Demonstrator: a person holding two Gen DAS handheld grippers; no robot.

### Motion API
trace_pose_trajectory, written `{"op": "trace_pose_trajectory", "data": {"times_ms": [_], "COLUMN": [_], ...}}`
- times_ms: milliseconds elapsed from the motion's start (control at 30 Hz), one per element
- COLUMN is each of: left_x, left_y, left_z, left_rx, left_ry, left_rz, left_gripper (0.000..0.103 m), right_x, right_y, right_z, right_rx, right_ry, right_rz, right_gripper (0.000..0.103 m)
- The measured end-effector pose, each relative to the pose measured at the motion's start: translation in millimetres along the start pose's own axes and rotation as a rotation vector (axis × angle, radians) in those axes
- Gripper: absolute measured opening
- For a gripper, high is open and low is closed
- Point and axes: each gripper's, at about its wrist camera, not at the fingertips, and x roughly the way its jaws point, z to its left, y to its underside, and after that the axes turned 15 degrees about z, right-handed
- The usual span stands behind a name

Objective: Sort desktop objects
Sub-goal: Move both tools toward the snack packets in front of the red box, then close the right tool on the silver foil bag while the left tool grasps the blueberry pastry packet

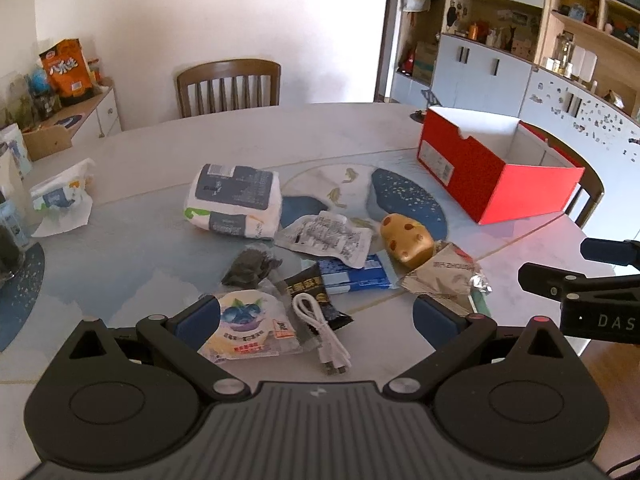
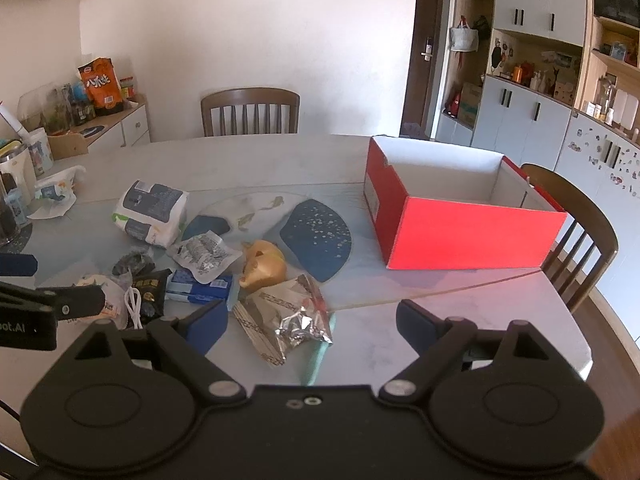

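The things I had to sort lay in a loose heap on the pale round table (image 2: pixel 460 320), near my edge of it: a round white pouch printed with blueberries (image 1: pixel 244 330), a coiled white USB cable (image 1: pixel 320 332) lying on a black snack packet (image 1: pixel 316 300), a small dark crumpled bag (image 1: pixel 250 268), a blue and white flat pack (image 1: pixel 356 278), a clear printed sachet (image 1: pixel 326 238), a gold pig-shaped figure (image 2: pixel 264 266) and a crinkled silver-lined wrapper (image 2: pixel 288 318). A white and grey soft tissue pack (image 1: pixel 232 200) sat just behind the heap. The open red cardboard box (image 2: pixel 460 232) with its white inside stood well apart to the right, nothing visible in it.

My left gripper (image 1: pixel 320 316) hung over the pouch and cable, fingers spread wide and gripping nothing. My right gripper (image 2: pixel 312 320) hung over the wrapper, likewise wide apart and empty-handed. A brown wooden chair (image 2: pixel 250 112) stood at the far side.
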Motion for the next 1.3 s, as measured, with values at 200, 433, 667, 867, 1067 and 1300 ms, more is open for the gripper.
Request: {"op": "trace_pose_trajectory", "data": {"times_ms": [200, 433, 667, 867, 1067, 1300], "left_x": [11.1, 31.7, 55.2, 71.5, 82.4, 91.1], "left_y": [0.8, 1.1, -4.9, -5.0, -6.5, -6.2], "left_z": [13.7, 31.4, 47.7, 51.4, 54.1, 54.7], "left_rx": [0.011, 0.007, -0.015, -0.024, -0.022, -0.026], "left_ry": [-0.015, -0.045, -0.066, -0.068, -0.08, -0.066], "left_rz": [-0.007, 0.018, 0.045, 0.08, 0.101, 0.124], "left_gripper": [0.103, 0.103, 0.103, 0.103, 0.103, 0.103], "right_x": [13.5, 34.8, 59.6, 78.8, 97.3, 116.9], "right_y": [-6.5, -11.4, -16.4, -18.7, -21.8, -25.4], "right_z": [9.3, 19.5, 23.4, 26.9, 25.8, 27.2], "right_rx": [-0.018, -0.033, -0.041, -0.056, -0.058, -0.086], "right_ry": [-0.002, 0.002, 0.029, 0.052, 0.064, 0.059], "right_rz": [0.006, 0.031, 0.061, 0.087, 0.116, 0.149], "right_gripper": [0.091, 0.091, 0.091, 0.09, 0.09, 0.087]}}
